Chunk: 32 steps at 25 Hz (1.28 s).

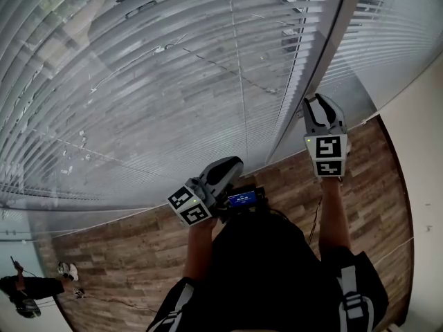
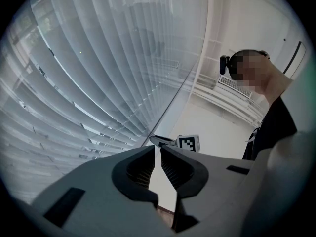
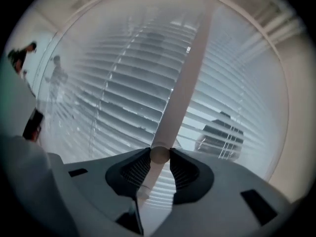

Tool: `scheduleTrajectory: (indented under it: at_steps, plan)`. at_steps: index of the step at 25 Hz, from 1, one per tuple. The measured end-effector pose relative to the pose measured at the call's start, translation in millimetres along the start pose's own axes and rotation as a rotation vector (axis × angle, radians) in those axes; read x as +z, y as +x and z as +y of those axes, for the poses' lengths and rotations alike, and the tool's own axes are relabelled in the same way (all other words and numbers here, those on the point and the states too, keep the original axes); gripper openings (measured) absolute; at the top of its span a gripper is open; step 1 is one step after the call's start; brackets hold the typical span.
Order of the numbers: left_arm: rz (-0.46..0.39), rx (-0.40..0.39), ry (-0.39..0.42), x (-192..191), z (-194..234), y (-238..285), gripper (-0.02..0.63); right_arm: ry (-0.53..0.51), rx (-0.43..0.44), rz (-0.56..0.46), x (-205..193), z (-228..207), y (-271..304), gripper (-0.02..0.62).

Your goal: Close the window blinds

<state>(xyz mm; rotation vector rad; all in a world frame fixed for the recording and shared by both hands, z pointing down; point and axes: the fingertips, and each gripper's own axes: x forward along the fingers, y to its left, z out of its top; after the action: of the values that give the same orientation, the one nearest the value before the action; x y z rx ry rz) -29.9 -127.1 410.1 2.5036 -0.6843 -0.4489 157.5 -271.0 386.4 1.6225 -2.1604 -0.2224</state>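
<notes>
Gripping the wand (image 3: 180,98) near its lower end, the right gripper (image 3: 159,154) has both ribbed pads pressed against the white rod, which rises slantwise from the jaws up across the blinds (image 1: 138,81). That hold makes sense for the task: the wand is what tilts the slats, and a clamp low on it, with the rod seated squarely between the pads, probably gives the wrist a firm purchase for twisting it about its own length. The blinds hang fully lowered over the window right in front of the person. In the right gripper view a car (image 3: 222,130) outside shows through the gaps between the slats, so they do not look fully closed and more twisting seems to be needed. The left gripper (image 2: 158,149) is held lower, beside the person's body and apart from the blinds, pointing slightly upward, with its jaws drawn nearly together and nothing between them. It has no part in this step and seems parked clear of the slats, so that the right hand can work the wand freely.
</notes>
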Motion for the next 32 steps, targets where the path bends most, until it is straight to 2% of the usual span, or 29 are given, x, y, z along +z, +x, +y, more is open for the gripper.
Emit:
scheduleTrajectory:
  at_steps: [4, 9, 12, 14, 15, 17, 23, 26, 29, 32]
  plan:
    - [0.000, -0.002, -0.001, 0.3, 0.4, 1.1, 0.037, 0.410, 0.190, -0.034, -4.8, -4.1, 1.7, 0.131]
    - [-0.002, -0.004, -0.003, -0.2, -1.5, 0.5, 0.037, 0.821, 0.379, -0.052, -8.0, -6.3, 1.6, 0.132]
    - [-0.002, -0.005, -0.003, 0.1, -3.0, -0.9, 0.038, 1.005, 0.480, -0.098, 0.9, -5.9, 0.3, 0.132]
    - [0.001, -0.006, -0.003, 0.6, -3.6, -1.0, 0.037, 1.024, 0.495, -0.128, 2.4, -5.6, 0.2, 0.132]
    - [0.002, -0.005, -0.003, 0.6, -3.2, -1.3, 0.038, 0.981, 0.481, -0.136, 0.4, -4.7, 0.3, 0.132]
    - [0.002, -0.001, -0.003, 0.3, -1.6, -2.2, 0.037, 0.818, 0.425, -0.133, -3.8, -0.9, 0.2, 0.133]
    - [-0.002, 0.011, -0.005, 0.2, 1.8, -5.1, 0.037, 0.172, 0.131, -0.090, -7.2, 2.9, -6.4, 0.150]
    - [-0.002, 0.006, -0.007, -0.8, 1.4, -3.8, 0.038, -0.113, 0.009, -0.071, 1.2, 5.6, -5.9, 0.150]
    - [-0.004, 0.003, -0.006, -0.7, 0.5, -3.6, 0.038, -0.338, -0.101, -0.042, 4.8, 5.8, -4.3, 0.150]
    - [-0.008, 0.008, -0.005, -0.1, 0.8, -6.0, 0.038, -0.493, -0.174, -0.012, 2.0, 5.5, -2.2, 0.150]
